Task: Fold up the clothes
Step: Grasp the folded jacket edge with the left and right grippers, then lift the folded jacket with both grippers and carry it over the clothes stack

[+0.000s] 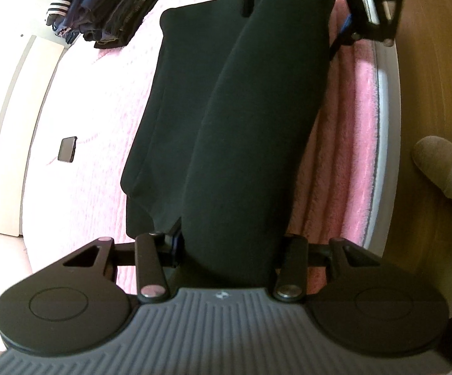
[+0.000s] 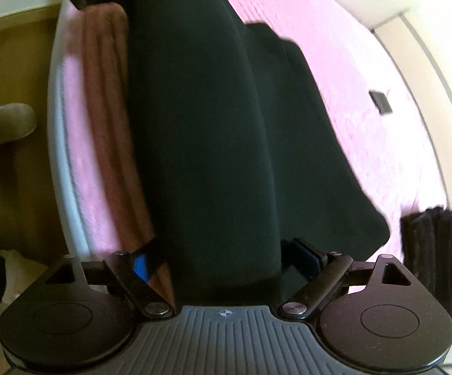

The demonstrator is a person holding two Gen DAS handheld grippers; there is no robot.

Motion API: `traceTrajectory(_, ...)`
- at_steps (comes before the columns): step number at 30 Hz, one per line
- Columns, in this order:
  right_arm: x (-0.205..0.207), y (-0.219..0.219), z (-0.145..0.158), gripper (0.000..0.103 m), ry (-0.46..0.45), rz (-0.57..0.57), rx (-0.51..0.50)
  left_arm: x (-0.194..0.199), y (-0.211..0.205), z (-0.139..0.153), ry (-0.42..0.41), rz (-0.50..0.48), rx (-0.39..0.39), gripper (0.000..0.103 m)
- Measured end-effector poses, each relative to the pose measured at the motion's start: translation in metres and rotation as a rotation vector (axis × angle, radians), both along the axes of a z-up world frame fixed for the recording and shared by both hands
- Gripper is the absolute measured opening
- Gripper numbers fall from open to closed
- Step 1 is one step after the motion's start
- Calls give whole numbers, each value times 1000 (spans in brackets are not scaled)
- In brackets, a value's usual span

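**At the bed's edge, a dark garment held taut between two grippers**

Between its fingers the left gripper [image 1: 229, 250] clamps one end of a dark, soft, matte garment [image 1: 257, 118]; the right gripper [image 2: 226, 256] clamps the opposite end. No writing is legible. The cloth spans a fuzzy pink blanket [image 1: 344, 156] along the bed's near edge. Farther off, a flat black phone [image 1: 67, 149] lies on the bed, and folded clothes [image 1: 113, 3] are stacked near the far corner.

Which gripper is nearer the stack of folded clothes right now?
Right. The right gripper holds the black garment at its end beside the stack of folded clothes; the left gripper holds the opposite end, farther off.
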State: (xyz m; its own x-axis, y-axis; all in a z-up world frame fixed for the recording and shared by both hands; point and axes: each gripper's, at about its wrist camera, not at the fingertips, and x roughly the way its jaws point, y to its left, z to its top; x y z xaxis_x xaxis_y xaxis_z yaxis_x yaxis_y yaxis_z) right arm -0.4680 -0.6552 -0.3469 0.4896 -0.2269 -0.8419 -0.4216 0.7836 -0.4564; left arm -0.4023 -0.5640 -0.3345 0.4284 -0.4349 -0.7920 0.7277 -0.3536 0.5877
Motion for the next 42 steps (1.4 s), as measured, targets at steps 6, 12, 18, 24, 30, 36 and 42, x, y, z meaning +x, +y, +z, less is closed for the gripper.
traceTrajectory(6,7,-15,33,31,33,-99,79,-5,-8,-3,-78,-60,88,40)
traceTrajectory(12,22,-28,111,30,20,-132,130,7,-16,39,-109,-85,137,38)
traceTrajectory(18,23,-61,176,29,7,-123,137,14,-45,112,-79,-120,102,36)
traceTrajectory(24,13,-94,242,29,-7,-133,106,22,-85,177,-26,-165,41,36)
traceTrajectory(30,19,-124,299,29,-33,-187,31,46,-125,233,3,-249,-50,36)
traceTrajectory(36,30,-173,374,29,-112,-309,-59,83,-187,300,-23,-367,-205,36)
traceTrajectory(42,50,-257,440,29,-205,-365,-145,110,-278,366,-78,-418,-338,36)
